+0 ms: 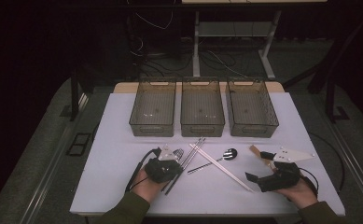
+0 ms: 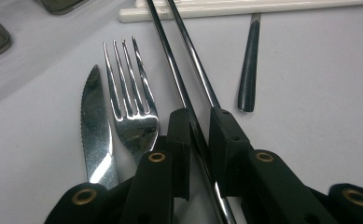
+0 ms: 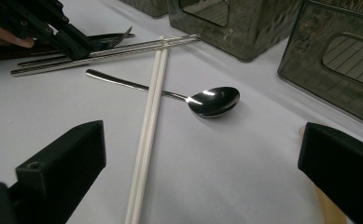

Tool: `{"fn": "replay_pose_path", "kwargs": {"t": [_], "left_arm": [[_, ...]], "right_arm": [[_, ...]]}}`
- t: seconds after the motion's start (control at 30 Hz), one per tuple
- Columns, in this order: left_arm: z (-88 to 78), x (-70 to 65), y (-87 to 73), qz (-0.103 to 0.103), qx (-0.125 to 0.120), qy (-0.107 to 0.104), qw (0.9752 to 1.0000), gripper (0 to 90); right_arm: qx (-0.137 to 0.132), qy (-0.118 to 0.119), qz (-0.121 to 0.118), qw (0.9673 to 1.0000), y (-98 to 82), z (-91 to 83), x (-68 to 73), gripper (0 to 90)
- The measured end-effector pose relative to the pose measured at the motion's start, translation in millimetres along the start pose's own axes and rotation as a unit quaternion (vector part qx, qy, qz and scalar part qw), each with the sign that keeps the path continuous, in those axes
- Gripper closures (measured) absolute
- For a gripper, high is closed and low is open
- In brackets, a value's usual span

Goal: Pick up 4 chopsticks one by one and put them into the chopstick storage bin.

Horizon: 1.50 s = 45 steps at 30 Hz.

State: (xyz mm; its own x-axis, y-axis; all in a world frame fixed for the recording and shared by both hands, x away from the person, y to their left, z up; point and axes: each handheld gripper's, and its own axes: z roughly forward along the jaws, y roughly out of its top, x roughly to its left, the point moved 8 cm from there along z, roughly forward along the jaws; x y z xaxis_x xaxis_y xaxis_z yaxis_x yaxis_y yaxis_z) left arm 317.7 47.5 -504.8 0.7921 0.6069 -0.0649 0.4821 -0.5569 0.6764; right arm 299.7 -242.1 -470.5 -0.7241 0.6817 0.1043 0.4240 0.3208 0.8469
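Observation:
Several pieces of cutlery lie on the white table (image 1: 118,140). My left gripper (image 1: 172,162) (image 2: 200,116) is low over a pair of metal chopsticks (image 1: 194,148) (image 2: 184,60). Its jaws stand narrowly apart with one chopstick between them and a thin gap beside it. A fork (image 2: 132,112) and a serrated knife (image 2: 95,135) lie just left of those jaws. White chopsticks (image 1: 226,170) (image 3: 149,130) cross a steel spoon (image 1: 228,154) (image 3: 214,100). My right gripper (image 1: 258,166) (image 3: 202,140) stands wide open near the white chopsticks' near end, holding nothing.
Three smoky see-through bins (image 1: 153,109) (image 1: 202,109) (image 1: 253,109) stand in a row along the table's far side. The person's hands rest near the front edge. Table legs and cables lie on the floor beyond the table.

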Motion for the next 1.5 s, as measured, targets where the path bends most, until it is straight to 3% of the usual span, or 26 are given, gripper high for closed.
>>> {"fn": "replay_pose_path", "kwargs": {"t": [0.83, 0.87, 0.97, 1.3, 1.37, 1.5], "left_arm": [[0.3, 2.5, -0.4, -0.024, -0.009, 0.004, 0.9997, 82.9], [0.3, 2.0, -0.6, -0.036, -0.012, 0.004, 0.9993, 83.3], [0.2, 2.9, -0.8, -0.043, -0.012, 0.003, 0.999, 84.4], [-0.1, 4.5, -0.3, -0.043, -0.014, -0.003, 0.999, 84.8], [-0.2, 4.3, 0.1, -0.051, -0.015, -0.006, 0.9985, 84.9], [-3.9, 4.7, 3.2, -0.052, -0.027, -0.008, 0.9982, 84.9]], "right_arm": [[0.0, 0.0, 0.0, 1.0, 0.1, 0.0, 0.0, 0.9], [0.0, 0.0, 0.0, 1.0, 0.1, 0.0, 0.0, 0.9], [0.0, 0.0, 0.0, 1.0, 0.1, 0.0, 0.0, 0.9], [-0.001, 0.001, 0.0, 1.0, 0.3, -0.5, 0.2, 0.9], [-0.001, 0.001, 0.0, 1.0, 0.3, -0.5, 0.3, 0.9], [-0.001, 0.001, 0.0, 1.0, 0.3, -0.3, 0.2, 0.9]]}}
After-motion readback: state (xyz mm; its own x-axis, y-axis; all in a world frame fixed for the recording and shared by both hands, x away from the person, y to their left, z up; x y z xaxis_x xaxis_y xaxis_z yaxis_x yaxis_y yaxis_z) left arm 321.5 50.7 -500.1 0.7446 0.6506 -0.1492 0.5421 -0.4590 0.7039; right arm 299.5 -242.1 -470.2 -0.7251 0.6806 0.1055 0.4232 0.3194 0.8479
